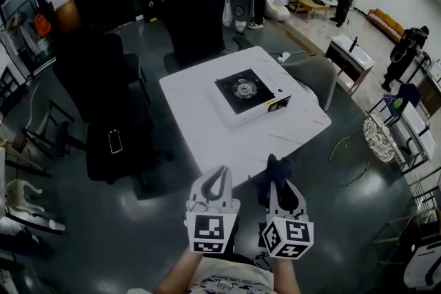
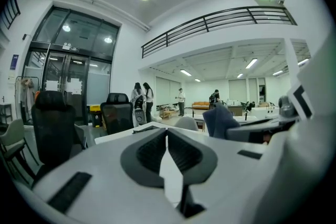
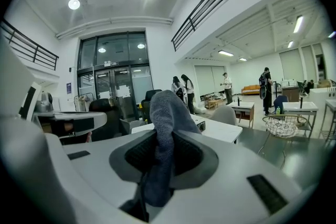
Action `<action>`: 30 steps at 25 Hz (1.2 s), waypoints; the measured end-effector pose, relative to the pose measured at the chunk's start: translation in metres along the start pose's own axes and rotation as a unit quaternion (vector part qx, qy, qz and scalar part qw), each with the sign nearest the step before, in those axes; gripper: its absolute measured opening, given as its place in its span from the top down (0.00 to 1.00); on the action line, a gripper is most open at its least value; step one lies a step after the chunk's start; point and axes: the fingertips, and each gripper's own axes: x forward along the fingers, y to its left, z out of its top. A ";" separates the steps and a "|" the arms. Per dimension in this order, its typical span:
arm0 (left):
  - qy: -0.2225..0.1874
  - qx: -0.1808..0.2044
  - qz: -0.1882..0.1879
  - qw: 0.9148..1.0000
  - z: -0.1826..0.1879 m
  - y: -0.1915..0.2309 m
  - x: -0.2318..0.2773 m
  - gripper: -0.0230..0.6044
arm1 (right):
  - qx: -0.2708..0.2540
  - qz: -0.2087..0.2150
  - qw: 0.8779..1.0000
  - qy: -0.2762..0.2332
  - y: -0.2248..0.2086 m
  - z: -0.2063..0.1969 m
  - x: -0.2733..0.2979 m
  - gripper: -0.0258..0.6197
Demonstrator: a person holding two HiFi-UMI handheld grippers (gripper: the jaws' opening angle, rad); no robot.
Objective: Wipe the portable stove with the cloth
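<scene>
The portable stove (image 1: 242, 93) lies well ahead of the right claw (image 1: 280, 189), which is clamped on the cloth (image 1: 274, 167); the left claw (image 1: 219, 179) is closed and empty.

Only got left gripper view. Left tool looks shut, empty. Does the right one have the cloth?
Observer: Yes. Right gripper view shows the right tool shut on the cloth, which sticks up from between its jaws.
Operator: Stove location?
Observer: Head view: the portable stove sits roughly mid-table on the white table, nothing touching it.
Operator: Tools near it?
Observer: No. The left tool and right tool are side by side at the table's near edge, short of the stove.
</scene>
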 end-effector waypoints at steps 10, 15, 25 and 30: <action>-0.001 -0.014 -0.005 1.000 0.004 0.007 0.096 0.93 | -0.016 -0.006 1.000 0.005 -0.044 0.021 0.081 0.82; 0.004 -0.022 0.002 1.000 0.011 0.021 0.148 0.93 | -0.023 -0.001 1.000 0.007 -0.062 0.043 0.134 0.82; 0.017 -0.029 0.019 0.999 0.022 0.059 0.239 0.93 | -0.031 0.012 0.999 0.019 -0.084 0.073 0.235 0.82; 0.028 -0.039 0.025 0.999 0.014 0.069 0.264 0.93 | -0.035 0.011 0.999 0.036 -0.100 0.069 0.269 0.82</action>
